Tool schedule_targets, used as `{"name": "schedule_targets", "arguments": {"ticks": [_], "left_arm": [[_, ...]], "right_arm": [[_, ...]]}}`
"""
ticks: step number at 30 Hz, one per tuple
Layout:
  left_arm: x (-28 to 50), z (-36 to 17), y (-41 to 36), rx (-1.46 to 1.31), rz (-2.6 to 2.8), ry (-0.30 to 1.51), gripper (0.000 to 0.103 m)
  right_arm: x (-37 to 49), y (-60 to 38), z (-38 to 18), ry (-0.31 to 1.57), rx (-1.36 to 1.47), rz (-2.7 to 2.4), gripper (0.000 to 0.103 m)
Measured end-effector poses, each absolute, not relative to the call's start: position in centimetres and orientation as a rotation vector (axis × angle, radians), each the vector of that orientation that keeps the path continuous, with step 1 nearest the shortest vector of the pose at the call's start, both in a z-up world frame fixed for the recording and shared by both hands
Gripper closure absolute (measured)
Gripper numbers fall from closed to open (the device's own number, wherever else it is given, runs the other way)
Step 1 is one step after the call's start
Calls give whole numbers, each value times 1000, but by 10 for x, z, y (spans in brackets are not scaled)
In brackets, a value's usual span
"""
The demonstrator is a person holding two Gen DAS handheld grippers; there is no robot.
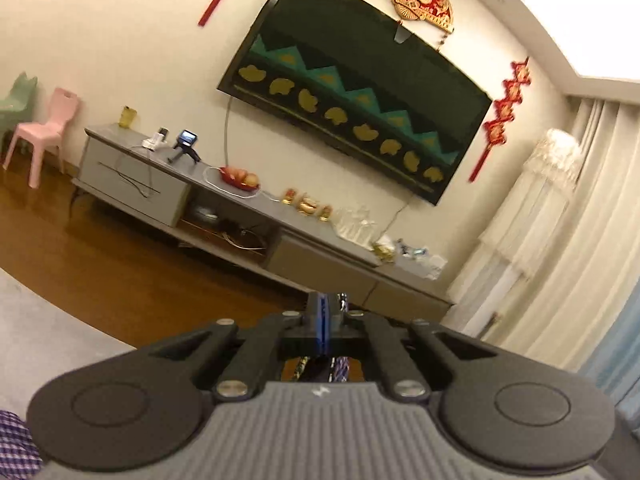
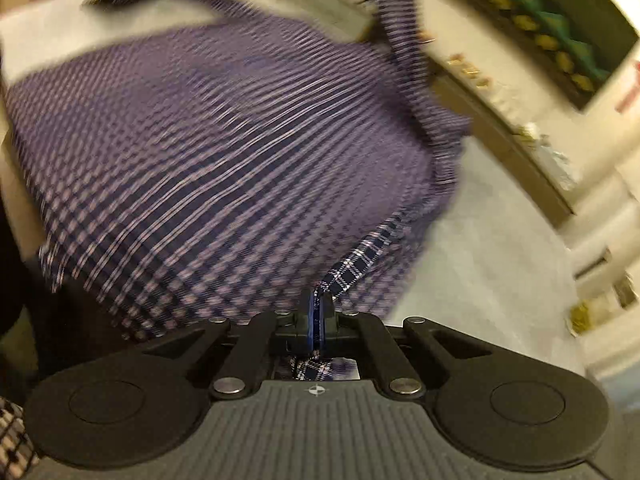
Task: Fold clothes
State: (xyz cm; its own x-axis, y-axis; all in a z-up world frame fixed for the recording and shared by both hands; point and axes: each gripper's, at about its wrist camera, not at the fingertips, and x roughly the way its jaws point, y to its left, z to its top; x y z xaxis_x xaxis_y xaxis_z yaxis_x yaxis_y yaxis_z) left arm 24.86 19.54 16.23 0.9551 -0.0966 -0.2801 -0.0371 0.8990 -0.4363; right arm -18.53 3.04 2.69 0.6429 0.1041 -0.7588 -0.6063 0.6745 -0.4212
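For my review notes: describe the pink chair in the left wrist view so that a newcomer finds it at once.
Start at the wall-mounted TV and follow the grey cabinet beneath it to its left end. The pink chair stands on the wooden floor there; its neighbour, the chair further left, is pale green.

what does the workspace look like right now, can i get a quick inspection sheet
surface: pale grey surface, bare beside the garment
job's things: purple checked shirt, blurred, partly lifted; one strip of it rises toward the top of the right wrist view
clutter: nothing seen on the surface apart from the shirt
grippers: left gripper jaws shut, checked fabric showing behind them; right gripper jaws shut on a shirt edge
cables: white cable on the TV cabinet, another hanging from the TV
surroundings: wooden floor, pink chair, red wall ornaments, white curtain
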Motion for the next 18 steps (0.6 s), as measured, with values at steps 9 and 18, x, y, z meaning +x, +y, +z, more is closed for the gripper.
{"name": "schedule_targets", "arguments": {"ticks": [9,18], "left_arm": [[255,176,189,-322,20,285,102],[252,190,156,-176,172,244,102]], "right_arm": [[-144,-50,105,861,-194,737,45],[11,-42,74,720,-318,556,58]]}}
